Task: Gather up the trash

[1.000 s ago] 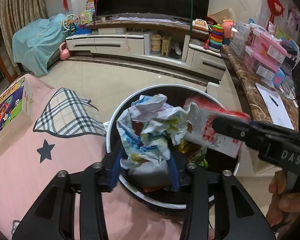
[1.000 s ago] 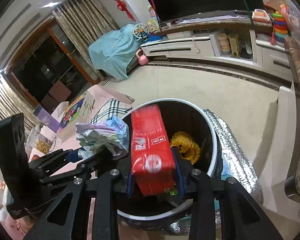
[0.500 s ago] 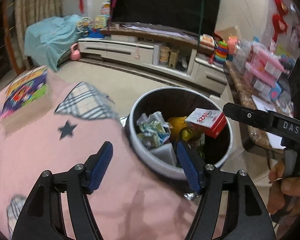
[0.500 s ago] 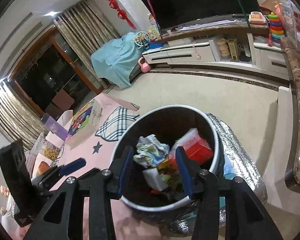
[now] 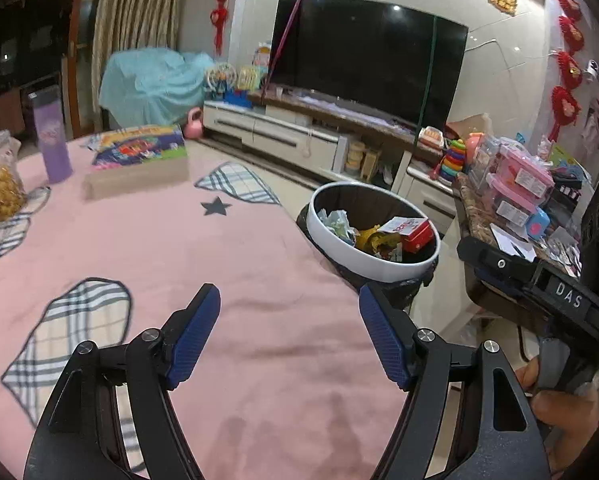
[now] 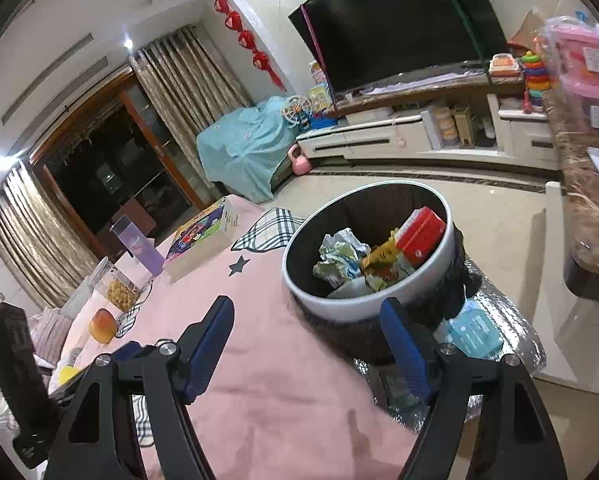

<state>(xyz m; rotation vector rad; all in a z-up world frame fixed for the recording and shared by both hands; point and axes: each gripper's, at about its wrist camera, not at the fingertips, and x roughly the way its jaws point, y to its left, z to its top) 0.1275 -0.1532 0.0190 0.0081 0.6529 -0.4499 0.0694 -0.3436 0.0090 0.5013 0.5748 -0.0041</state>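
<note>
A round white-rimmed trash bin (image 5: 379, 266) stands beside the pink table's edge; it also shows in the right wrist view (image 6: 331, 306). Inside lie a crumpled paper wad (image 5: 337, 222) (image 6: 339, 254), a red carton (image 5: 413, 230) (image 6: 421, 234) and yellow wrappers (image 6: 379, 260). My left gripper (image 5: 289, 330) is open and empty above the pink tablecloth (image 5: 219, 260), short of the bin. My right gripper (image 6: 307, 344) is open and empty, near the bin's near rim. The right tool body (image 5: 539, 284) shows at the right of the left wrist view.
On the table sit a colourful box (image 5: 139, 156) (image 6: 203, 236), a purple bottle (image 5: 53, 142), a snack jar (image 5: 1, 184) and an orange fruit (image 6: 103, 330). A cluttered marble counter (image 5: 511, 200) is on the right. A foil mat and blue pack (image 6: 475, 330) lie by the bin.
Both grippers opened and dropped the paper wad and red carton into the bin, then pulled back and up over the table. The bin now looks smaller and farther away.
</note>
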